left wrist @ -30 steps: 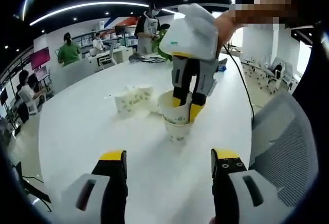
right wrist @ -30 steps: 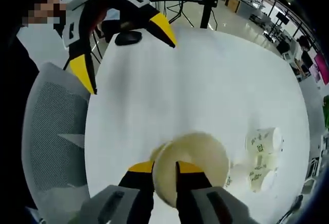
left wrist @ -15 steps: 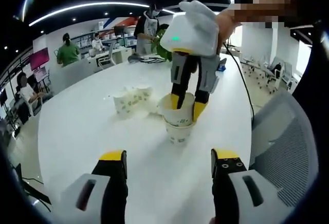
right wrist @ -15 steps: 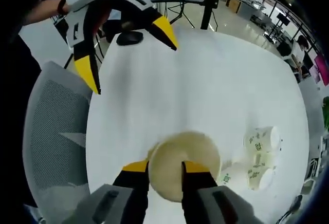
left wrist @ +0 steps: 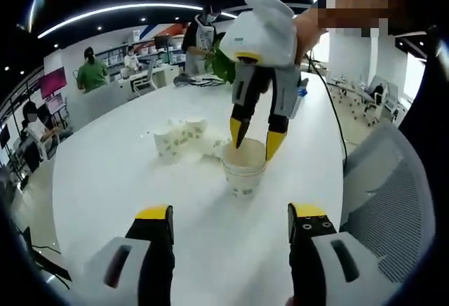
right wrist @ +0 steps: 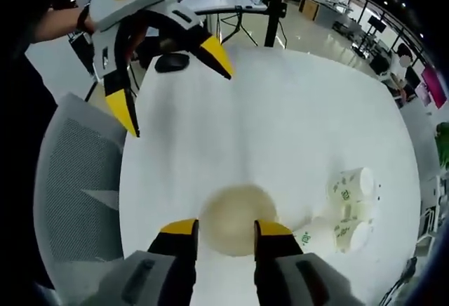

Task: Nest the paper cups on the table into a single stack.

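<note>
Now both hand-held grippers open: right hand-held gripper above nested cups, left hand-held gripper apart.

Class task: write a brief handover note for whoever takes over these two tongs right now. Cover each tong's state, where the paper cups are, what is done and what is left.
Right tongs: open, empty, just above the upright stack of nested white paper cups with green print, not touching it.
Left tongs: open, empty, held back from the stack over the round white table.
Done: at least two cups appear nested, standing near the table's middle.
Left: a cluster of loose white paper cups lying on their sides beside the stack; the exact count is hard to tell. Pick each one up and nest it into the stack.
</note>
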Motion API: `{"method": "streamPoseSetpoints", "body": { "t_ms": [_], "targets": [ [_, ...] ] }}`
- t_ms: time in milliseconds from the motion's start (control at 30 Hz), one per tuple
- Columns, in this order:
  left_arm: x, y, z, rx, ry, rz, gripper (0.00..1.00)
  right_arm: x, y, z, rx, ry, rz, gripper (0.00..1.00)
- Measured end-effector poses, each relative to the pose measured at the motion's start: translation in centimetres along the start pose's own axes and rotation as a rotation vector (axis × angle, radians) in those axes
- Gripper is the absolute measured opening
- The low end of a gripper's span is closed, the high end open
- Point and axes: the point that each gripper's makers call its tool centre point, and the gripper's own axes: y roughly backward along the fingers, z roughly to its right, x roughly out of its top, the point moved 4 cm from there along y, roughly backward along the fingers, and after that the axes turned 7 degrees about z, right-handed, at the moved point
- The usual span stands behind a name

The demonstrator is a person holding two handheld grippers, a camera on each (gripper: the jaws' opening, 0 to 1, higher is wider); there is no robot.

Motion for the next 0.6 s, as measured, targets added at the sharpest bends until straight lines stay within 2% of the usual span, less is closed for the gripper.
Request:
{"method": "streamPoseSetpoints", "body": {
  "t_ms": [133, 200, 367, 433, 500, 600],
  "targets": [
    [0.1, 0.0, 0.2, -0.002, -0.006, -0.001, 0.65, 0.2, 0.4, -0.2, 0.001, -0.053, 0.049, 0.35],
    [0.1, -0.1, 0.2, -0.004, -0.01, -0.003, 0.65, -0.2, 0.5, 0.2, -0.011, -0.075, 0.066, 0.37],
    [0.3, -0.1, 0.4, -0.005, -0.015, -0.004, 0.64, 0.3, 2.3, 0.6, -0.062, -0.176, 0.167, 0.4],
    [0.3, -0.1, 0.4, -0.006, -0.015, -0.003, 0.64, 0.0, 2.7, 1.5, -0.086, -0.218, 0.198, 0.41],
    [0.3, -0.1, 0.4, -0.008, -0.018, -0.003, 0.64, -0.4, 3.5, 1.3, -0.106, -0.251, 0.218, 0.43],
    [0.5, -0.1, 0.6, -0.011, -0.021, -0.001, 0.64, -1.1, 4.2, 1.5, -0.126, -0.32, 0.248, 0.51]
  ]
}}
